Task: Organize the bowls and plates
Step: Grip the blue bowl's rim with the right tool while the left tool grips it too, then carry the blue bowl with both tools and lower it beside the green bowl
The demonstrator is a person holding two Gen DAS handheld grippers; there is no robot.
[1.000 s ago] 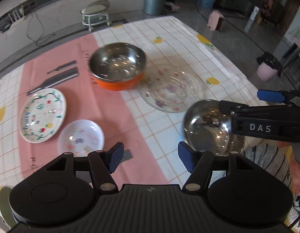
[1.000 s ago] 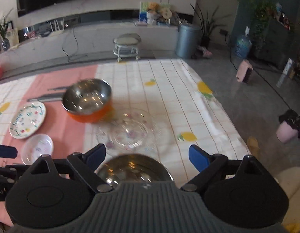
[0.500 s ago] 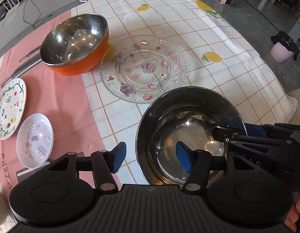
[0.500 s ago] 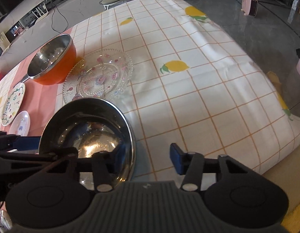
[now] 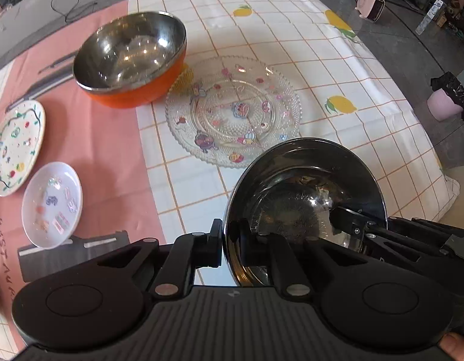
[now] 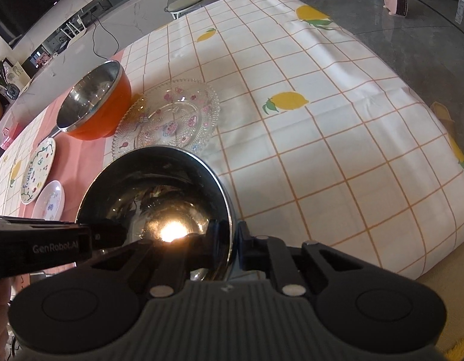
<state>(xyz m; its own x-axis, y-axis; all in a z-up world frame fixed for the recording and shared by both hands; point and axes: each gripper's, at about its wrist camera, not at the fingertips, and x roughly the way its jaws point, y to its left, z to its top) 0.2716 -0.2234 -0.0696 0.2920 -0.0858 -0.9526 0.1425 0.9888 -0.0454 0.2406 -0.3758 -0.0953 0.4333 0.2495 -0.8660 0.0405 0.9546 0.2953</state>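
Left wrist view: we see the left gripper [image 5: 230, 248] pinched onto the near-left rim of the steel bowl [image 5: 304, 198], one finger outside the wall, one inside — its jaws have just closed there. The bowl sits at the table's near edge on the checked cloth [image 5: 292, 36], touching or overlapping the near rim of the glass plate [image 5: 232, 111]; the orange bowl [image 5: 129, 60] lies beyond and to the left. The right gripper [image 5: 341, 221] bites the opposite rim.

Right wrist view: we find the right gripper [image 6: 235, 237] likewise just clamped on the steel bowl's [image 6: 154, 198] right rim, pointing steeply down. The left gripper [image 6: 111, 234] reaches in across from it. We judge the bowl held evenly on two sides, ready to lift toward the orange bowl [image 6: 96, 102] — up and left.
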